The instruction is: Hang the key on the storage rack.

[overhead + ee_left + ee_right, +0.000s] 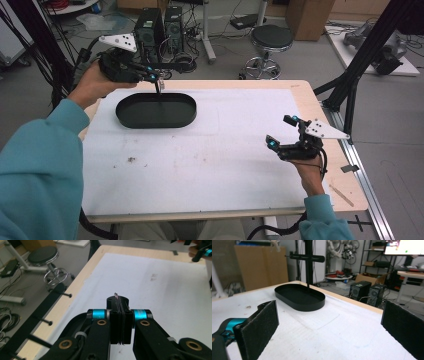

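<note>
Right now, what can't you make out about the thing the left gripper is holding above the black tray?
- The held thing: in the left gripper view, the shut fingers cover all but a thin wire-like tip.
- In the high view it hangs as a dark sliver at the black tray; too small to identify.
- Inside of the tray: its near wall hides part of the floor in the right gripper view.

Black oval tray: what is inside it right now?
The black oval tray holds nothing on the floor that shows; its near wall hides a strip. The left tool, shut on a thin wire, hangs above it.
</note>
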`<state>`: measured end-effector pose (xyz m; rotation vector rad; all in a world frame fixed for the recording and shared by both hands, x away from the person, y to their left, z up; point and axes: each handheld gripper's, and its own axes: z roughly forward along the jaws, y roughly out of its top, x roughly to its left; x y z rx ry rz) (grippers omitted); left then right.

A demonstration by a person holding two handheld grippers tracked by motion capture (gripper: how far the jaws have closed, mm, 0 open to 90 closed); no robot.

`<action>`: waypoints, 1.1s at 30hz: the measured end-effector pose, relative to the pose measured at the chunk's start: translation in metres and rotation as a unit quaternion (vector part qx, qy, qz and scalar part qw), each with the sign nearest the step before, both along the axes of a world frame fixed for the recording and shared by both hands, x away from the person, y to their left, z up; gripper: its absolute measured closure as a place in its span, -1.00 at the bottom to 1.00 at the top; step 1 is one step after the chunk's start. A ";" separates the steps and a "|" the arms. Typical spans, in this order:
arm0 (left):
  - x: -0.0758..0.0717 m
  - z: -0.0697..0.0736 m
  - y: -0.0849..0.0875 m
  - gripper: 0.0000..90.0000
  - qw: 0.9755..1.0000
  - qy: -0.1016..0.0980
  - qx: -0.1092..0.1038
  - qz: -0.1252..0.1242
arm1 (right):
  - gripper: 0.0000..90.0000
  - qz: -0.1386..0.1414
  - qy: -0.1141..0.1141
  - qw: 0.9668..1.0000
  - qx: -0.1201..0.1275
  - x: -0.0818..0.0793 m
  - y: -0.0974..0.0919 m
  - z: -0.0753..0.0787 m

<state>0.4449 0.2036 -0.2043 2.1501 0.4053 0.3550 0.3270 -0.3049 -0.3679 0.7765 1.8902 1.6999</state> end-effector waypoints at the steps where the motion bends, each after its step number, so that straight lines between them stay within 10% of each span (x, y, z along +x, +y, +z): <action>1: 0.003 0.000 0.002 0.97 1.000 0.003 0.002 0.001 | -0.99 -0.005 -0.001 1.000 0.005 -0.002 -0.002 -0.005; 15: 0.038 -0.018 0.027 0.97 0.997 0.028 0.040 0.066 | -0.99 -0.057 -0.007 0.998 0.025 -0.013 -0.014 -0.053; 33: 0.063 -0.038 0.040 0.97 0.989 0.051 0.075 0.115 | -0.99 -0.086 0.000 0.996 0.008 -0.014 -0.009 -0.078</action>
